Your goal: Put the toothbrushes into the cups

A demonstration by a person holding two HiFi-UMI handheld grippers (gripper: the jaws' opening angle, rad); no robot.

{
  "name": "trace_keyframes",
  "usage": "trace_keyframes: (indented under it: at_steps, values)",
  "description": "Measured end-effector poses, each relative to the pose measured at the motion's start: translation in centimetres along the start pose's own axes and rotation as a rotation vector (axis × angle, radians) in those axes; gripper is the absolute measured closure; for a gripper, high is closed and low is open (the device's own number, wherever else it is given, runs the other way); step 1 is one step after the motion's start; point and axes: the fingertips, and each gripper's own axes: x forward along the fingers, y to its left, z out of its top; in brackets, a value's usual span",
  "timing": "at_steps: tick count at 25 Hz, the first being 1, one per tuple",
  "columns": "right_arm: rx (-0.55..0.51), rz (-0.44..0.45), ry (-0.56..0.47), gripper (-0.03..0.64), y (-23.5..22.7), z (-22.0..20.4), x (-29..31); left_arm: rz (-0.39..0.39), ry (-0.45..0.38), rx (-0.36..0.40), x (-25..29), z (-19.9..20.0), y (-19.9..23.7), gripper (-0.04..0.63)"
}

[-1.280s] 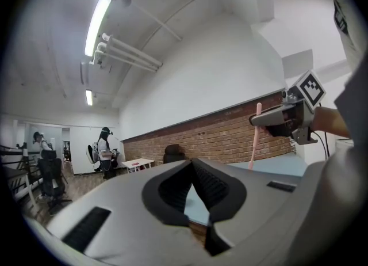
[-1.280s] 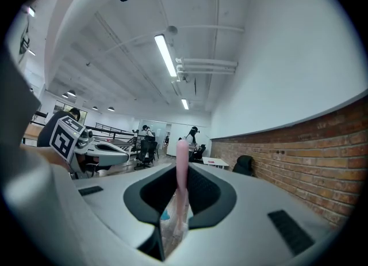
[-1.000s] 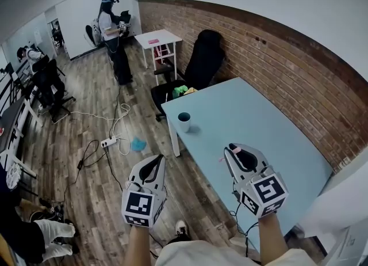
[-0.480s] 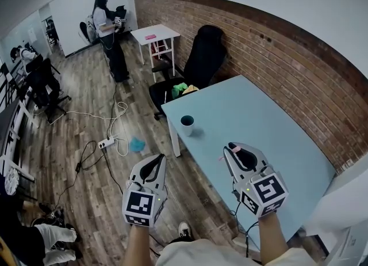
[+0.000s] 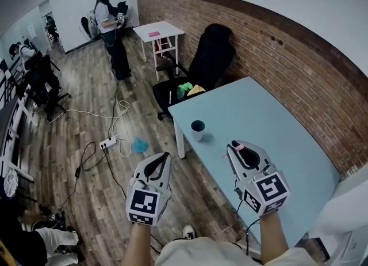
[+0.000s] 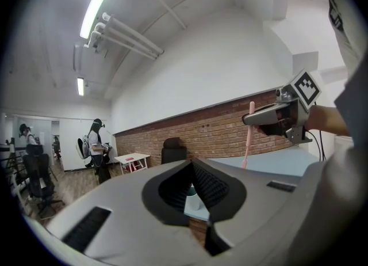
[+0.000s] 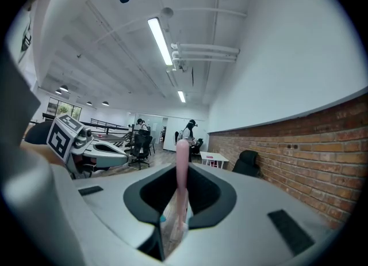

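The pink toothbrush is not in the cup yet. It stands upright in your right gripper, whose fingers are closed tight on it. You hold it above the desk, near the cup but not over it. The cup stands by the corner of the desk, and no brush sticks out of it. Your left gripper is on the near side of the cup too, but off the desk and over the wooden floor. Its fingers look closed, with nothing in them. So I think the job has only started. You have the brush, and you still need to bring it over the cup, lower it in and let go. I can see only this one brush and this one cup.
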Motion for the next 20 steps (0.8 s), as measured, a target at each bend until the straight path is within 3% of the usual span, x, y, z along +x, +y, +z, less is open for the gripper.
trace_keyframes:
  at_steps: [20]
  values:
    - [-0.019, 0.004, 0.000, 0.552, 0.6, 0.0, 8.0, -0.009, 0.013, 0.001, 2.9, -1.9, 5.5, 0.583]
